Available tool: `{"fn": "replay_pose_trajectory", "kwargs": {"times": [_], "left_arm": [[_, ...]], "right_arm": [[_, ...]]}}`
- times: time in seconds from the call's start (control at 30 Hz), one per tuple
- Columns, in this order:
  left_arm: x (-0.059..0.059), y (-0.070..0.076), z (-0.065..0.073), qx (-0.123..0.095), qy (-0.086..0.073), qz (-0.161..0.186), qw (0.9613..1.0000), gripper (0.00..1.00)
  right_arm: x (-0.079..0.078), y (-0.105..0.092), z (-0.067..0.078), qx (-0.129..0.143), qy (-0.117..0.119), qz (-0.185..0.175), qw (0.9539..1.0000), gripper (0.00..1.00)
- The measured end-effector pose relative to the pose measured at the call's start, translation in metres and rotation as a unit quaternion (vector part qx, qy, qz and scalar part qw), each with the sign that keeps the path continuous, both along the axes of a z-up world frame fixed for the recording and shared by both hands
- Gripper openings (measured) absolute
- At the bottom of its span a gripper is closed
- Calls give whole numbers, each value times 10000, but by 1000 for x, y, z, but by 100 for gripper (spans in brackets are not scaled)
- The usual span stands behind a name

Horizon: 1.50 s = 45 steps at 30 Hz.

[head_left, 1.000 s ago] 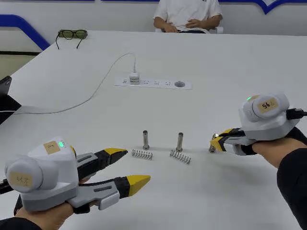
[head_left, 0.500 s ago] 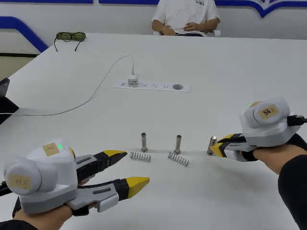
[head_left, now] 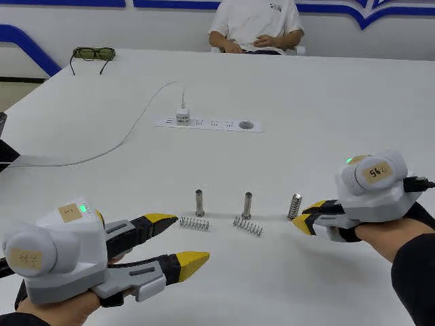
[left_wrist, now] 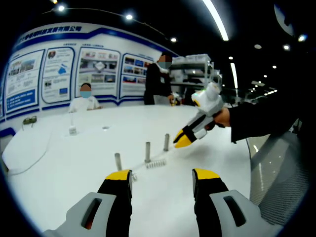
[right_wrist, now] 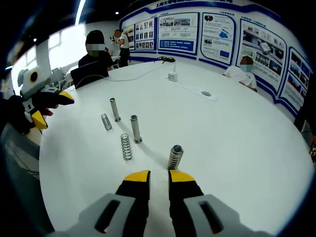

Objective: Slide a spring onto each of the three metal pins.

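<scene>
Three metal pins stand in a row on the white table (head_left: pixel 326 102). The right pin (head_left: pixel 294 206) wears a spring (right_wrist: pixel 174 157). The left pin (head_left: pixel 199 202) and middle pin (head_left: pixel 247 205) are bare, and a loose spring (head_left: pixel 194 223) (head_left: pixel 247 226) lies in front of each. My right gripper (head_left: pixel 306 216) (right_wrist: pixel 159 176) sits just right of the sprung pin, jaws a narrow gap apart and holding nothing. My left gripper (head_left: pixel 182 238) (left_wrist: pixel 162 175) is wide open, near the loose spring by the left pin.
A white power strip (head_left: pixel 204 124) with a plugged charger and a cable trailing left lies beyond the pins. Dark glasses (head_left: pixel 92 53) rest at the far left. A person (head_left: pixel 255 27) sits at the table's far edge.
My right gripper has let go of the spring, which now stands on the right pin, and has drawn back from it. The left gripper has stayed put.
</scene>
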State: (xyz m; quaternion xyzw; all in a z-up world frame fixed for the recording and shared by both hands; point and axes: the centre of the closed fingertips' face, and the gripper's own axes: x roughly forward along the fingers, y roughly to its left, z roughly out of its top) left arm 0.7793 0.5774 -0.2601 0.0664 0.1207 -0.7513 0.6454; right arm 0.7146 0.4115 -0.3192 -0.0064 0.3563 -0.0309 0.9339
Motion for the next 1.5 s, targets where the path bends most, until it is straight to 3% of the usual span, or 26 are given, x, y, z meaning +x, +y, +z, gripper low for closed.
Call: {"fn": "replay_pose_trajectory", "kwargs": {"times": [0.37,0.7,1.07,1.5], "left_arm": [[-1,1,0,-2,-3,-3,10000,50],[-1,1,-1,22,-12,6,10000,49],[0,3,-3,58,-13,48,10000,49],[2,4,-4,112,-30,73,9999,49]], "right_arm": [[11,29,-6,107,-8,270,9996,15],[27,44,-8,135,-17,539,9985,16],[41,50,-17,168,61,729,9972,16],[46,49,-28,204,159,796,9965,15]]}}
